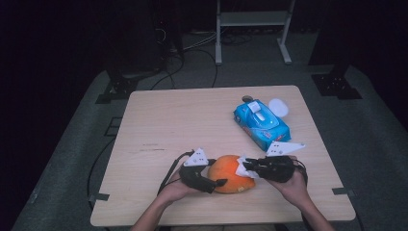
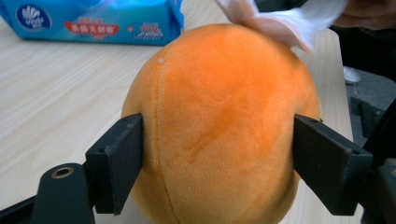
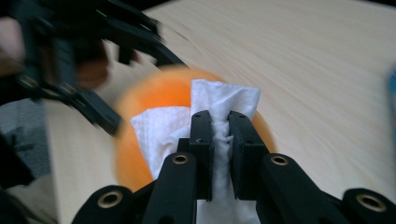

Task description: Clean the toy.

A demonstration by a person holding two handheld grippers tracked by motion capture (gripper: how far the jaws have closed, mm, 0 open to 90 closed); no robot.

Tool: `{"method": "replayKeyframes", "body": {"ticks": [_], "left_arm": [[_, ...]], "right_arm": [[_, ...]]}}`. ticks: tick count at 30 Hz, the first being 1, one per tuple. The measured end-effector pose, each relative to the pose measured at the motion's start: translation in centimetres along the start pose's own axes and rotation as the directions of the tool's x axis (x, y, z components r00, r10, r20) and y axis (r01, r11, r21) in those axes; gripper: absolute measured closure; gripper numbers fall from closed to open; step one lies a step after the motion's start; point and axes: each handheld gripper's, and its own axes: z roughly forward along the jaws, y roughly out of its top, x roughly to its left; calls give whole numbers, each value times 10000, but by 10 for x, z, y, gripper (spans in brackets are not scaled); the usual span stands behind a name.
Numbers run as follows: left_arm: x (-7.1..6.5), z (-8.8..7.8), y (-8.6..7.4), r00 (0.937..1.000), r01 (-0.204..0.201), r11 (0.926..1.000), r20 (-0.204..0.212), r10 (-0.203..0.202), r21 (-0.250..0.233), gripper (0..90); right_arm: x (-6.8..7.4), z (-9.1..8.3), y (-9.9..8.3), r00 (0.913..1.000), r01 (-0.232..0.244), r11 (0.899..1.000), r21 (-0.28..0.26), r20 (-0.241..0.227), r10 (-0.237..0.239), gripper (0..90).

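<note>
The left hand-held gripper (image 2: 217,163) clamps the round orange plush ball (image 2: 219,126) to steady it on the pale wooden tabletop (image 1: 192,115), so the right hand-held gripper (image 3: 219,135), pinching a white tissue (image 3: 224,100), can wipe its top.

Left tool (image 3: 88,70) blurred; wipe pack (image 2: 93,21) cut off.

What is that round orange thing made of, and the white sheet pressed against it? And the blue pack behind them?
The round orange ball looks like soft plush fabric: short fuzzy pile and a stitched seam. The white sheet seems to be a wet wipe or tissue: thin, crumpled, with a fine embossed texture. The blue pack looks like glossy printed plastic film, probably a wipes pack, judging by its sheen and white flip lid.
</note>
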Motion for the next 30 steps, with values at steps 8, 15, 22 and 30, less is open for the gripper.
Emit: {"method": "replayKeyframes", "body": {"ticks": [8, 15, 22, 30], "left_arm": [[13, -2, -5, 9947, 955, 9948, 405, -940, -356, 78], [16, 9, -14, 9840, 1457, 9892, 1057, -1431, -170, 65], [4, 0, 5, 9972, 616, 9969, 443, -594, -492, 295], [1, 2, 3, 9995, 214, 9973, 260, -196, -696, 151]], "right_arm": [[7, 3, 0, 9976, 688, 9970, 347, 66, -691, 796], [1, 0, -3, 9982, 577, 9973, 461, 146, -585, 794], [17, 0, 8, 9949, 968, 9953, 57, 293, -969, 799], [22, 2, 8, 9859, 1592, 9863, 426, 444, -1611, 799]]}}
